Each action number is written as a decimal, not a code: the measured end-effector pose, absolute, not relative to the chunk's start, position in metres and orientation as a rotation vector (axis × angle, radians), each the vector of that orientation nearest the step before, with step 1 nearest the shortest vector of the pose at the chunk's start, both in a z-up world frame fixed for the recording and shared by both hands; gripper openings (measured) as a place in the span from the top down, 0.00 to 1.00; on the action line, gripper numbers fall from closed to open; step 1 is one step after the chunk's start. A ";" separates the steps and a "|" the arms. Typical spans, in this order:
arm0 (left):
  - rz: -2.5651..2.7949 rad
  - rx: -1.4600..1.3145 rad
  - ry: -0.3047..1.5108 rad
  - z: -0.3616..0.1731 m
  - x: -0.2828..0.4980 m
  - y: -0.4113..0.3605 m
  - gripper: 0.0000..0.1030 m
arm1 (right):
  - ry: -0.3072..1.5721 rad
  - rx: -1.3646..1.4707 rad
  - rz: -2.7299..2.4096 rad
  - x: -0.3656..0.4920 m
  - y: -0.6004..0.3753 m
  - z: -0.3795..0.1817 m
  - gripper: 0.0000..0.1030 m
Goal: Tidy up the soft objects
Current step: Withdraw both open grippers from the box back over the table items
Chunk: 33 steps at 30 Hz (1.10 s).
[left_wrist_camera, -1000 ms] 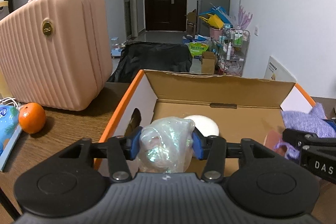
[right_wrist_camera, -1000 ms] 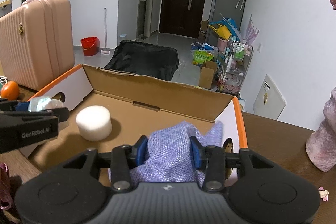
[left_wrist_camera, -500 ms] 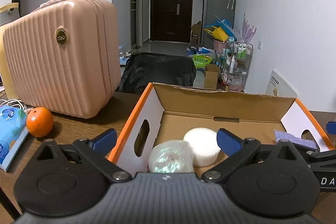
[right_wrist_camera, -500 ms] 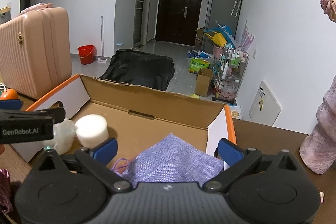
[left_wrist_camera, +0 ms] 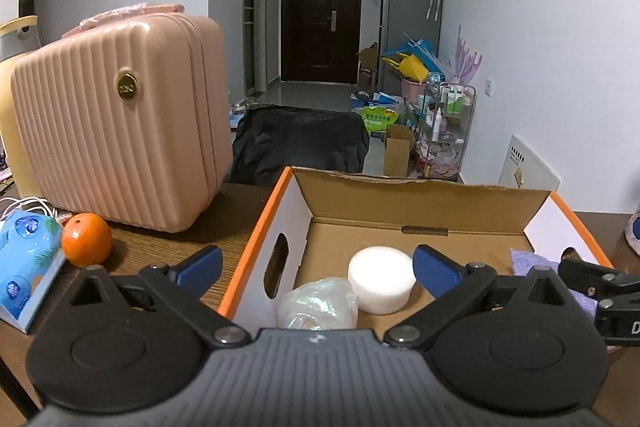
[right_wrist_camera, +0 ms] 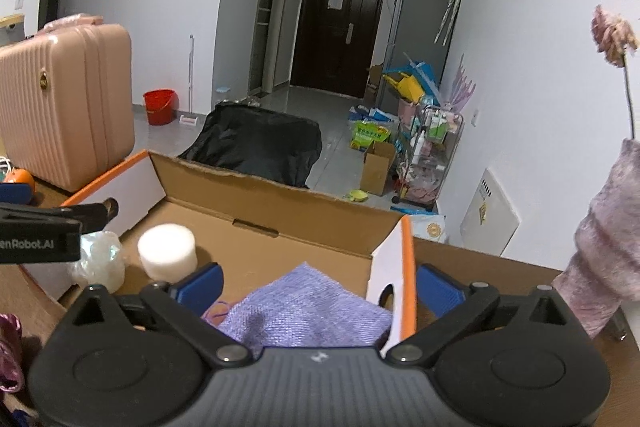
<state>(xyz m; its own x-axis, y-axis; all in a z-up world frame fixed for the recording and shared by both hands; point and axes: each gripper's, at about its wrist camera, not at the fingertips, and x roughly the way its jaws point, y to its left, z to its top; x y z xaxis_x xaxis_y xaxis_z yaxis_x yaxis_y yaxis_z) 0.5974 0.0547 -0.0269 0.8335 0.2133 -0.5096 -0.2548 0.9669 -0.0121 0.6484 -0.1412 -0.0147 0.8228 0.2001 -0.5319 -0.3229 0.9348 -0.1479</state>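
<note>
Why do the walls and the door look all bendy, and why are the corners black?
Left wrist view: a fisheye lens curves the door and walls and leaves dark corners; the pink suitcase bulges and shows soft glare. Right wrist view: same curving, with the cardboard box rim bowed; both pictures look sharp, in dim indoor light.

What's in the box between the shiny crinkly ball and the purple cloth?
The white foam puck sits between the shiny ball and the purple cloth; the right wrist view shows it best.

Matt brown cardboard box (left_wrist_camera: 420, 199), woven purple cloth (right_wrist_camera: 308, 311), crinkly glossy plastic wad (left_wrist_camera: 318, 307), ribbed glossy pink suitcase (left_wrist_camera: 120, 123)
</note>
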 end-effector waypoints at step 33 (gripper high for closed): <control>0.176 -0.043 0.469 0.022 0.471 0.034 0.00 | 0.407 -0.197 0.275 0.502 -0.167 0.037 0.00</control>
